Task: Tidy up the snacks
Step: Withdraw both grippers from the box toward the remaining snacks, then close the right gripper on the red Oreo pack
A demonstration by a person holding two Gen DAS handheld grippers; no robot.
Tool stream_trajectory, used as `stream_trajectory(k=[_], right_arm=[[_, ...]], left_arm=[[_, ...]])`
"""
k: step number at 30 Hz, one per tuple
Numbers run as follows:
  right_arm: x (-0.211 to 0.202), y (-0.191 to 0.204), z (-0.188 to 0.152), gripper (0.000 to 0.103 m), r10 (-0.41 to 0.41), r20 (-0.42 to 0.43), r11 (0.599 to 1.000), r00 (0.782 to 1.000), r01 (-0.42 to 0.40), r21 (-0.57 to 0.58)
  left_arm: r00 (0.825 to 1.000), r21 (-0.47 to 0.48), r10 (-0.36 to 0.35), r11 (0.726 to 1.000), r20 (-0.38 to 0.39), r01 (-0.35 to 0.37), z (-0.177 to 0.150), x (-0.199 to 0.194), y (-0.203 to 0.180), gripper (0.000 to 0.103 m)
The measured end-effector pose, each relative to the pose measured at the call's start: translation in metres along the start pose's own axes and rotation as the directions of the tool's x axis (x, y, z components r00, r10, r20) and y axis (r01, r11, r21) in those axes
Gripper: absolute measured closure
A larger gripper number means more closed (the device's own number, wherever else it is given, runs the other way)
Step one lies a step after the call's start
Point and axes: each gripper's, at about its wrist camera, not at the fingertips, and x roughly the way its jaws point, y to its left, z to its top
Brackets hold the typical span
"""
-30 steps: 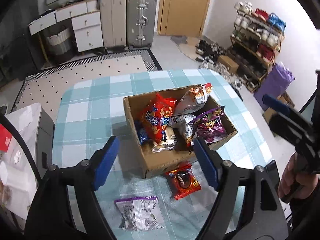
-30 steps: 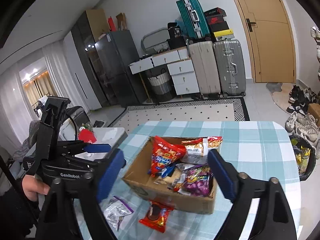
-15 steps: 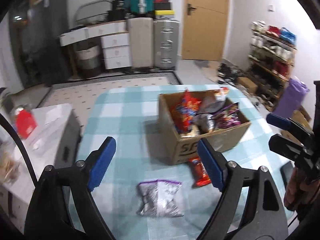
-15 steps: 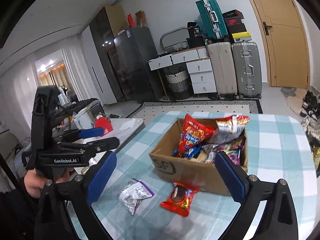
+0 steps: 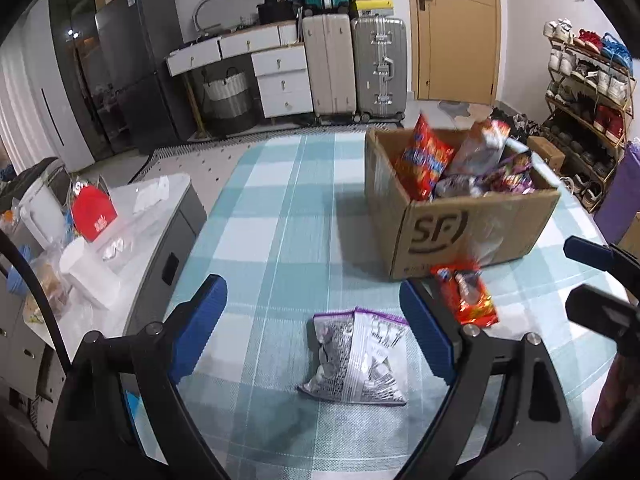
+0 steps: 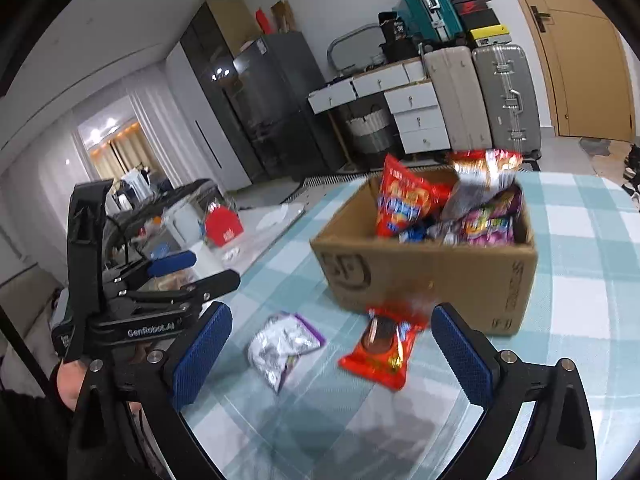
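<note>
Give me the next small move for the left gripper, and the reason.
Probably lower the left gripper onto the silver packet and close. Its fingers are open and empty, the packet lies flat on the tablecloth almost between them, outside the box that already holds the other snacks.

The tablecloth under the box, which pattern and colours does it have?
The tablecloth is checked in light teal and white; the left wrist view shows it best.

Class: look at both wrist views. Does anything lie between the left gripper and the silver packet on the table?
Nothing visible does. The left gripper is open, and the silver packet lies flat on the tablecloth just ahead between its fingers. The red packet and the box sit off to the right.
</note>
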Motion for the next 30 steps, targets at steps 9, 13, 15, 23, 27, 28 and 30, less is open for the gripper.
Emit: stream_trajectory(k=[9, 13, 15, 23, 27, 28, 30], right_arm=[[0.043, -0.019, -0.026, 0.001, -0.069, -0.116, 0.995, 0.991, 0.076, 0.058], [0.063, -0.025, -0.027, 0.001, -0.095, -0.164, 0.992, 0.982, 0.108, 0.072], [0.074, -0.025, -0.027, 0.001, -0.113, -0.182, 0.99, 0.977, 0.126, 0.06], [0.11, -0.021, -0.023, 0.001, -0.164, -0.236, 0.984, 0.958, 0.176, 0.029], [0.125, -0.029, -0.022, 0.001, -0.165, -0.267, 0.979, 0.95, 0.191, 0.076], [0.129, -0.029, -0.021, 0.001, -0.165, -0.27, 0.978, 0.948, 0.193, 0.08], [0.134, -0.025, -0.022, 0.001, -0.186, -0.266, 0.976, 0.946, 0.209, 0.062]], left_arm=[[0.994, -0.113, -0.071, 0.992, -0.083, 0.061, -0.03, 0.048, 0.02, 0.011], [0.993, -0.129, -0.059, 0.991, -0.101, 0.046, -0.039, 0.06, 0.024, 0.004], [0.992, -0.129, -0.061, 0.991, -0.108, 0.046, -0.04, 0.062, 0.026, 0.003], [0.986, -0.159, -0.087, 0.985, -0.143, 0.064, -0.049, 0.073, 0.034, 0.002], [0.987, -0.174, -0.086, 0.983, -0.139, 0.061, -0.052, 0.07, 0.038, 0.002], [0.987, -0.175, -0.087, 0.983, -0.137, 0.063, -0.053, 0.07, 0.039, 0.002], [0.986, -0.182, -0.09, 0.981, -0.138, 0.065, -0.055, 0.068, 0.04, 0.001]])
